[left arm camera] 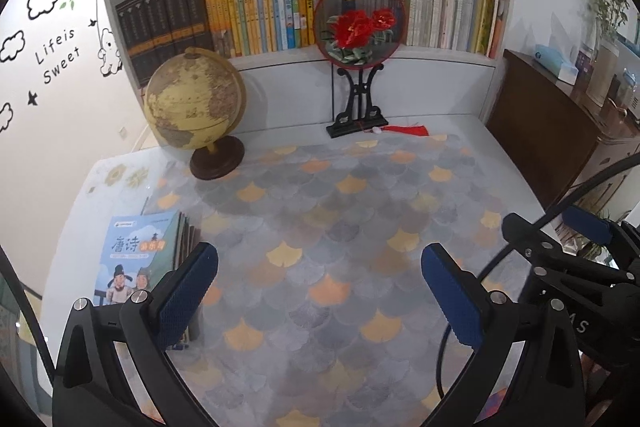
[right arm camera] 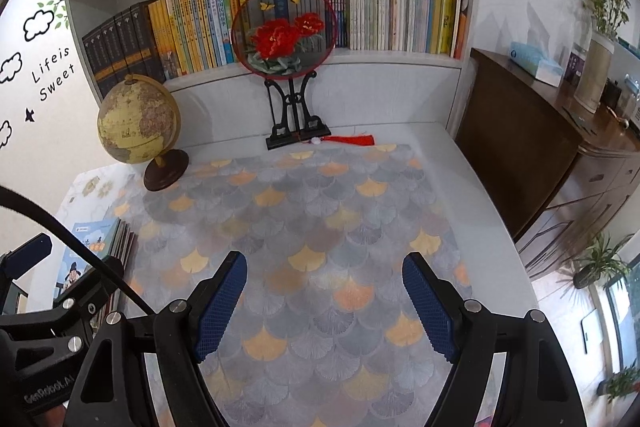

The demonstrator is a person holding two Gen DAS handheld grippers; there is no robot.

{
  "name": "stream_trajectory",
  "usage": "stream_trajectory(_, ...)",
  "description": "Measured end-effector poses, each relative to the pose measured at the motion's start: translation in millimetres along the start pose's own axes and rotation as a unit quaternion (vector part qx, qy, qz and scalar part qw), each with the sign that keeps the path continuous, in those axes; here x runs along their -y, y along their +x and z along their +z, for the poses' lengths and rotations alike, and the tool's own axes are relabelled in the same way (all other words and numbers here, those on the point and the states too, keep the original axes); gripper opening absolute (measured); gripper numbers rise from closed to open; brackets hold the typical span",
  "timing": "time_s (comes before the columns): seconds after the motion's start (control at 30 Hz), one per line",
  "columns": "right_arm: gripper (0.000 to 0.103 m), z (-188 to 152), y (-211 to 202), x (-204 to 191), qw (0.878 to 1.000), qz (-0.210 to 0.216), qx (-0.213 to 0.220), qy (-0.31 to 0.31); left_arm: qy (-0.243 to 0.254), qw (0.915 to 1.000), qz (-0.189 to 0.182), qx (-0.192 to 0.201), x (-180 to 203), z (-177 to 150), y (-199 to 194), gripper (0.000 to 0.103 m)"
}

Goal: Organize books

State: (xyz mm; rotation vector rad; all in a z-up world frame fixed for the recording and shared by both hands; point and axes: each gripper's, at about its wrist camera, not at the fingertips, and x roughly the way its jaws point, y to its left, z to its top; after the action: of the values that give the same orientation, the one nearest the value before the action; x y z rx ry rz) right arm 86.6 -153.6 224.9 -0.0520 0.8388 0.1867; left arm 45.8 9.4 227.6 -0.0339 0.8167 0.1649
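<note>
2 wide-open, empty grippers, left gripper (left arm camera: pixel 320 291) and right gripper (right arm camera: pixel 324 303), hover right of the book stack (left arm camera: pixel 138 259).

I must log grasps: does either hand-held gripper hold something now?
Nothing is held: left hand-held gripper and right hand-held gripper are open above the tablecloth.

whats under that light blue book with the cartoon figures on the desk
The light blue book tops a stack of thin books; only their edges show along its right side. Their covers and count are hidden, and the left tongs cover the stack's near corner.
</note>
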Motion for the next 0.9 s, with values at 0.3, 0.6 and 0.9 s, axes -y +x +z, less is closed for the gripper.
stream_trajectory(0.3, 0.079, 3.0, 18.4, 1.0, 1.0, 0.002, -0.017, -0.001, -0.007, 0.9996, 0.001, -0.026, 1.5, -2.2, 21.0, 0.102)
stream_trajectory(0.6, 0.079, 9.3, 37.6, 2.5, 0.999, 0.004, -0.032, -0.003, -0.012, 0.9992, 0.006, -0.037, 3.3, 3.2, 37.7, 0.102)
stream_trajectory(0.9, 0.079, 12.6, 62.5, 11.1, 0.998, 0.001, -0.056, 0.01, -0.004, 0.9982, -0.008, -0.059, 11.1, 3.5, 58.2, 0.102)
